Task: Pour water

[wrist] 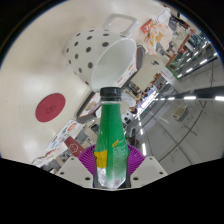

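While the green bottle (pixel 111 140) is sitting upright between the two fingers, its lower body is lying against the purple pads (pixel 92 158), and the gripper (pixel 110 168) is closing on it from both sides, so the fingers are standing narrow and pressing the bottle's flanks. A yellow patch of label is showing low on the bottle's right side, and a band of clear plastic is running just under the dark cap (pixel 110 95).

Just beyond the cap, the white mug with black dots (pixel 100 55) is appearing tilted, its open mouth facing toward the bottle's top and its handle (pixel 118 24) pointing away from the fingers. The cap is overlapping the mug's lower rim in this view; whether the two are touching cannot be told, and whether any water is inside the mug cannot be told either.

Left of the bottle, a red round coaster (pixel 50 108) is lying flat on the pale table (pixel 40 75), well apart from the mug. Nearer the left finger, a small red-and-white packet (pixel 73 148) is resting on the table's edge.

Beyond the mug, to the right, shelves with colourful goods (pixel 165 40) are showing, too small to read.
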`<control>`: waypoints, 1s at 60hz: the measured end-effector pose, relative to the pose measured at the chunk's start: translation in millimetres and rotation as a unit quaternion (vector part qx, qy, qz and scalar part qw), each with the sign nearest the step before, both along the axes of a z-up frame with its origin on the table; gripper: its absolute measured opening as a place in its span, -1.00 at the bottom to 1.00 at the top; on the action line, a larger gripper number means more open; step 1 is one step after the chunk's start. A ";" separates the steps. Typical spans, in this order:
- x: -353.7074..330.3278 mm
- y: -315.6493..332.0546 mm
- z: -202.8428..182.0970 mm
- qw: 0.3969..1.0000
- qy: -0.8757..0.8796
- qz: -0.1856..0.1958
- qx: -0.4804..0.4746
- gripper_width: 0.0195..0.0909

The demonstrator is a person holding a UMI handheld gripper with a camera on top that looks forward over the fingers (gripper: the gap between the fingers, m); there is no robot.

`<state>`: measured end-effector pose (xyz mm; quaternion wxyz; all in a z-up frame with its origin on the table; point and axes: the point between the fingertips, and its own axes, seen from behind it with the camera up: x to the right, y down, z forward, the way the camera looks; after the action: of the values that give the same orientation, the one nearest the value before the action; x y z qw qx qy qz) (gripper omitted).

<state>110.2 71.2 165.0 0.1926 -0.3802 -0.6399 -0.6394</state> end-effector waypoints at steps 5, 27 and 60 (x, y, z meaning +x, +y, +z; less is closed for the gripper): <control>4.1 1.4 -4.2 1.000 0.007 0.002 -0.009 -0.53; 6.9 -16.3 16.5 0.795 0.592 -0.090 0.092 -0.51; 0.7 -3.1 -89.7 0.404 0.911 -0.076 0.041 -0.49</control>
<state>110.9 68.1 75.3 0.6278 -0.7765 -0.0278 0.0474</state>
